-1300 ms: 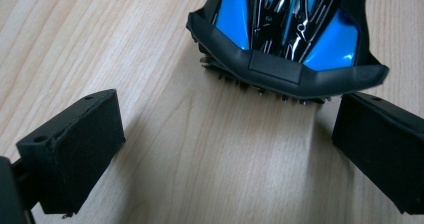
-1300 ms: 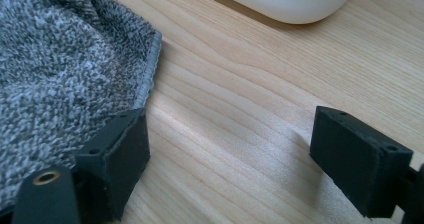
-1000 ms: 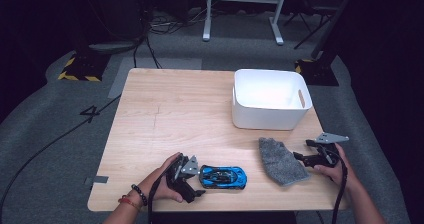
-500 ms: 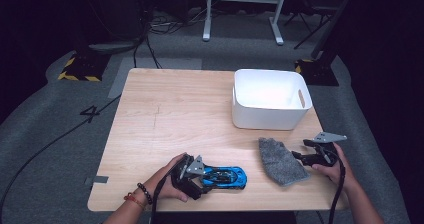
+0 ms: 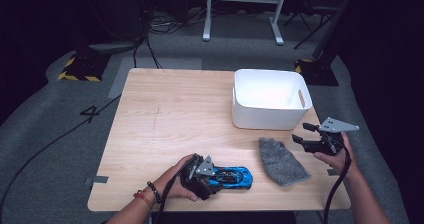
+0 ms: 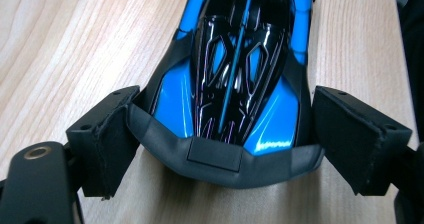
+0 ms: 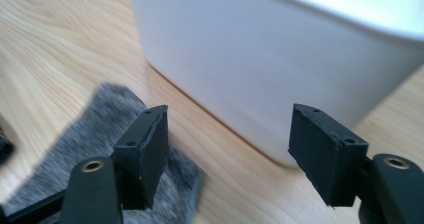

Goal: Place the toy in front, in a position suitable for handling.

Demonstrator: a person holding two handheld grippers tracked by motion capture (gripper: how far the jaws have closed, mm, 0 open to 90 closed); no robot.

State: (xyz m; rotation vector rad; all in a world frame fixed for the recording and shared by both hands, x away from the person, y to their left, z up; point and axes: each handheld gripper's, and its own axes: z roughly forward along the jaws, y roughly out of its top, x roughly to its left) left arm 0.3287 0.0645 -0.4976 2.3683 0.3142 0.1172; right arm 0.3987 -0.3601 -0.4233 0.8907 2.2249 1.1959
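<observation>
- Gripping the toy car (image 6: 235, 74) by its tail end, the left fingers (image 6: 107, 134) have just been closing; 1 pad now presses each side of the grey rear bumper, at a fairly wide spread.
- The toy car (image 5: 230, 175) lies flat on the wooden surface (image 5: 170, 119), close to the near edge and a little left of the middle, with its nose pointing toward the grey cloth (image 5: 281, 160).
- It looks like a light, stiff plastic shell. The glossy blue and black body is probably slippery, and it can roll on its wheels. The matte bumper sides, or the flanks just ahead of them, are the safer hold, since the curved roof would likely slip out.
- The right fingers (image 7: 150, 144) have also just been closing, but nothing is between them. They stand well apart above the surface, near the right edge.
- Ahead of them is the wall of the white bin (image 7: 260, 59), with the grey cloth (image 7: 95, 129) below and to one side.
- The near edge is close behind the car, so a backward pull could drag it off.
- The middle and far left of the surface are open. The bin (image 5: 265, 116) stands at the far right with its top open.
</observation>
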